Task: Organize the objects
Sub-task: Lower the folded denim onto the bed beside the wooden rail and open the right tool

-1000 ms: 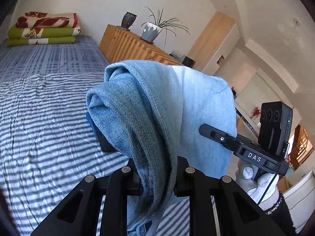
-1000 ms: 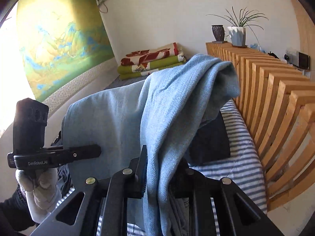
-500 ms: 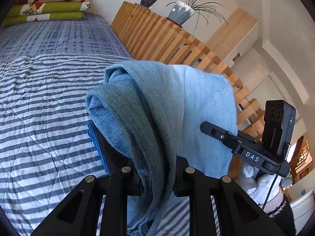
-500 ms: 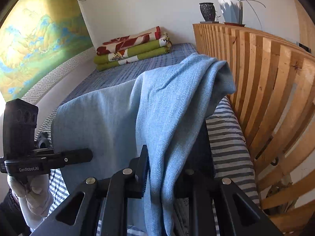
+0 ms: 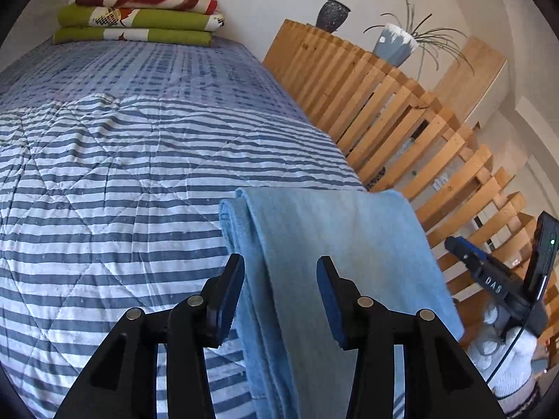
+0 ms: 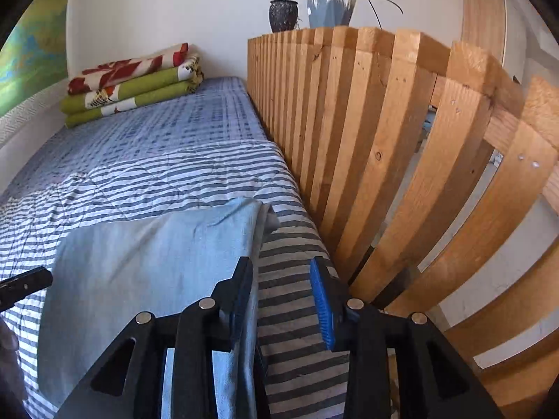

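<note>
Both tools have just been opening: the left tool and right tool stand spread, pinching nothing. The cloth lies on the bed beneath them, between the left tool's jaws. Back straight out so no pad drags a fold.

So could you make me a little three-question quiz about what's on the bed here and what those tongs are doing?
1. True or false: the light blue cloth lies flat on the striped quilt.
2. What stands beside the bed on the cloth's side? A) a wooden slatted partition B) a glass door C) a bookshelf
3. Fill in: both the left tongs and the right tongs now stand ____, having just been opening.

Key: 1 true; 2 A, the wooden slatted partition; 3 open, neither pressing on the cloth.
</note>
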